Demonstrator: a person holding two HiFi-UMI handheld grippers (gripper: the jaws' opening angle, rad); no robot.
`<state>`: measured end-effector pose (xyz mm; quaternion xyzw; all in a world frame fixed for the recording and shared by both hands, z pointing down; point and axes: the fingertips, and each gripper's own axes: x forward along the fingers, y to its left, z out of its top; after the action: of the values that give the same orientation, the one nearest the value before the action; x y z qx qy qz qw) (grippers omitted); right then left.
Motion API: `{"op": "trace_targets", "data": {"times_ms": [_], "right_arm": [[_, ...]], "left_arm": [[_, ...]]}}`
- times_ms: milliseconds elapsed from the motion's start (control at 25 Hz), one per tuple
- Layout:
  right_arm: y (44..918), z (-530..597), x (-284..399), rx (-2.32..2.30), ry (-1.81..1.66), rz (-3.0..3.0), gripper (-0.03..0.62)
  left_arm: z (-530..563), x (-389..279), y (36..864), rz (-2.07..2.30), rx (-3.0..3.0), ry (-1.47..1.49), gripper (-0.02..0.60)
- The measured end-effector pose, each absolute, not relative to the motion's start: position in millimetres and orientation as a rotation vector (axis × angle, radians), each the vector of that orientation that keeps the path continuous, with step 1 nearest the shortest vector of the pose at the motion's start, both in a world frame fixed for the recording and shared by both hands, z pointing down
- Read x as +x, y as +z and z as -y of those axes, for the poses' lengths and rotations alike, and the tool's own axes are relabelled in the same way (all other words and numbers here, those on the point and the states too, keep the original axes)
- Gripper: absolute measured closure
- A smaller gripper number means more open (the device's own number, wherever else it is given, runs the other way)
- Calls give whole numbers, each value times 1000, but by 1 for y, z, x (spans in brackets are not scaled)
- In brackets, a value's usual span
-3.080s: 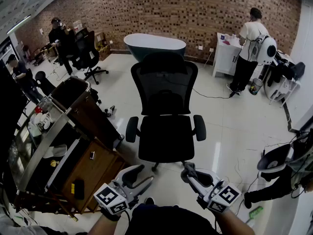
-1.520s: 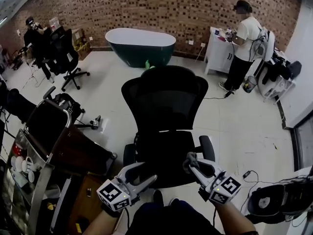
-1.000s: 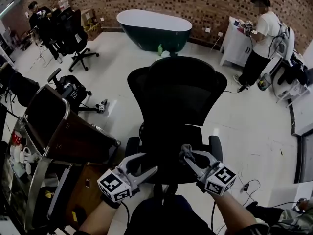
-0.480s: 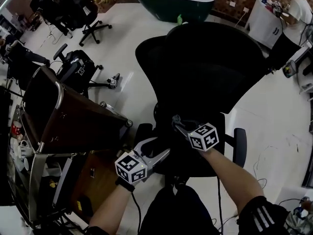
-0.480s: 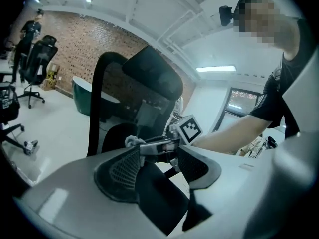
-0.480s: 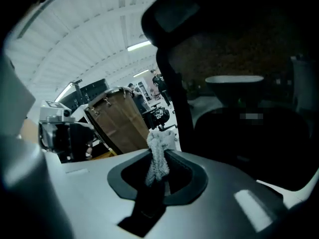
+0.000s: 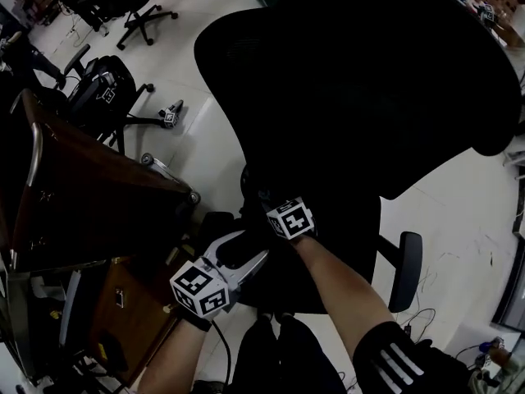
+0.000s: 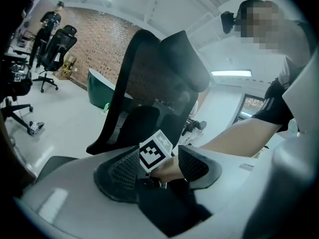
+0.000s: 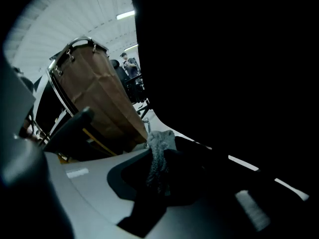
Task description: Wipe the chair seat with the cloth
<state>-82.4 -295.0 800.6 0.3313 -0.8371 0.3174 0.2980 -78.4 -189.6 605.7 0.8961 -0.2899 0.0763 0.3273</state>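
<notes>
A black office chair fills the head view, its tall backrest (image 7: 361, 80) above the dark seat (image 7: 349, 253). My right gripper (image 7: 262, 199) reaches over the seat's left part and is shut on a grey knitted cloth (image 9: 158, 153), which hangs bunched between its jaws (image 9: 160, 169). In the head view the cloth is lost in the dark. My left gripper (image 7: 250, 249) hovers at the seat's front left edge, open and holding nothing. In the left gripper view (image 8: 157, 172) the right gripper's marker cube (image 8: 154, 153) shows between the jaws, with the backrest (image 8: 144, 83) behind it.
A brown-sided cart (image 7: 82, 195) with a metal rail stands close on the left. Other black office chairs (image 7: 98, 89) stand on the white floor at upper left. The chair's right armrest (image 7: 406, 257) sticks out beside my right forearm.
The view has dropped closer over the chair. My right gripper has carried the cloth forward and left onto the seat area. The left gripper has come up to the seat's front edge.
</notes>
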Motion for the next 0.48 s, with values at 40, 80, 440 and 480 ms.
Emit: {"op": "trace_targets", "data": {"times_ms": [40,80,440,480], "right_arm": [[813,299,-88,865,807,2229,526],[822,303,-93,852,782,2231,526],[869,305,-99,699,588,2180,528],[870,305,-95,694,582,2182,528]], "left_arm": [[191,-77,610,759,2343,194,318],[191,-75,614,758,2340,187,318],[183,-61,634,725,2304,193,318],[182,-60,635,723,2304,201,318]]}}
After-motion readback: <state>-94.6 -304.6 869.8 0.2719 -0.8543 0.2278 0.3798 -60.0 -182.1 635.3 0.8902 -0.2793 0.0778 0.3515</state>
